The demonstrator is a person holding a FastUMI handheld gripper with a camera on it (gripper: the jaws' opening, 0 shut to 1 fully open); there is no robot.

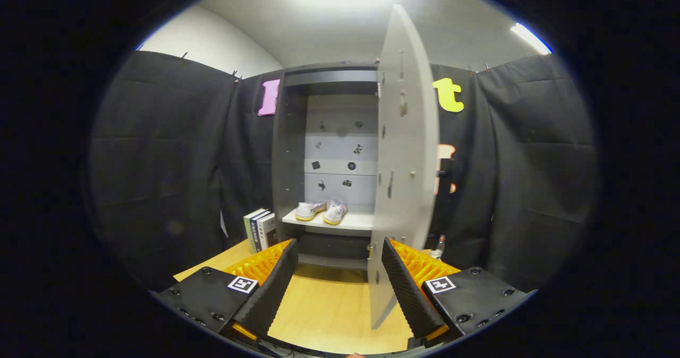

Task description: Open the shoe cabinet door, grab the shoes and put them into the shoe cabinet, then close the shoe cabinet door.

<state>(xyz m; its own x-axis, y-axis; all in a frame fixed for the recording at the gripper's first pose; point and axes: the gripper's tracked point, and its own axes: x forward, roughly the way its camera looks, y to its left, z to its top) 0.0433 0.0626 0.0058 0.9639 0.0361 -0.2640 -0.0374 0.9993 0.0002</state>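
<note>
The pair of white, yellow-soled shoes [321, 211] sits on the grey cabinet's shelf [355, 221] (placing done) — the hand-held gripper [337, 283], wide open and empty, meets the pale grey door [404, 177] — closing remains.

bottle [438, 247] half hidden behind door [404, 188], books' [260, 230] titles illegible

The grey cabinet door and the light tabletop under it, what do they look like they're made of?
The open grey cabinet door looks like matte laminated board: flat, thin-edged, with drilled fitting holes. The light yellowish tabletop looks like wood or wood-look laminate, faintly grained with a soft sheen. The gripper is open, its jaws holding nothing.
</note>
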